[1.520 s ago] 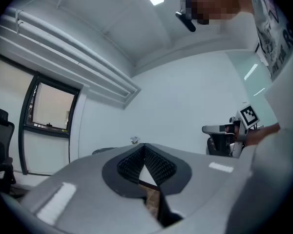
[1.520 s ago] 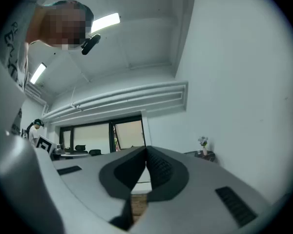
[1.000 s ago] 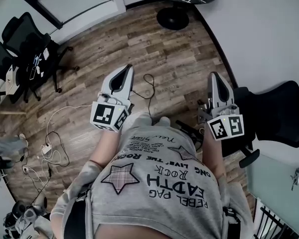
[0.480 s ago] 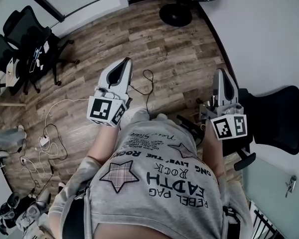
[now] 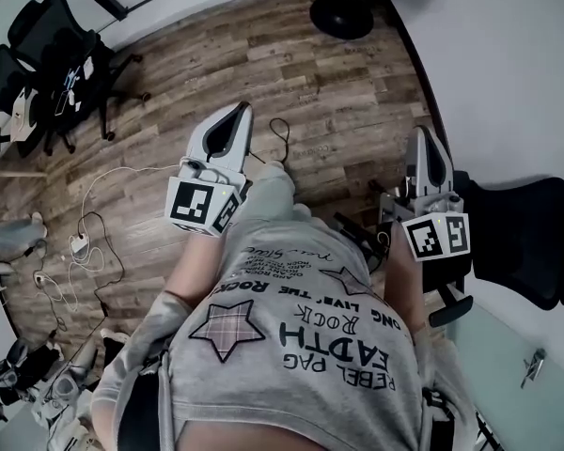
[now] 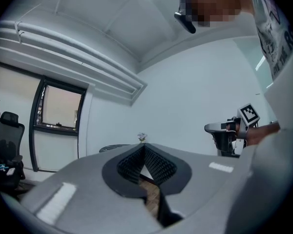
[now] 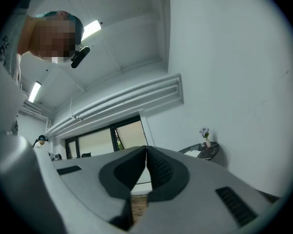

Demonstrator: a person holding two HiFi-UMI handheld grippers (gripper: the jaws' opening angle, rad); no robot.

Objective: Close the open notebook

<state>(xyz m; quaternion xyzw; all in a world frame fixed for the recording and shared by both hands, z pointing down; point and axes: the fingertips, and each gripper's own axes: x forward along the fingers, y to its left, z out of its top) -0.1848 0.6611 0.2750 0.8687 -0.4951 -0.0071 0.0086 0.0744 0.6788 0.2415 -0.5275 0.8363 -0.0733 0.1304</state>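
Black office chairs stand far left, with cables loose on the wood floor. The left gripper is out in front of the person's grey shirt, jaws together, nothing between them. The right gripper is near the white wall, jaws together too, empty. A black chair is just beside it. A dark round counter stands well ahead by the wall, with a small flower vase on it. The pale flat thing beside the vase may be the notebook; it is too small to tell.
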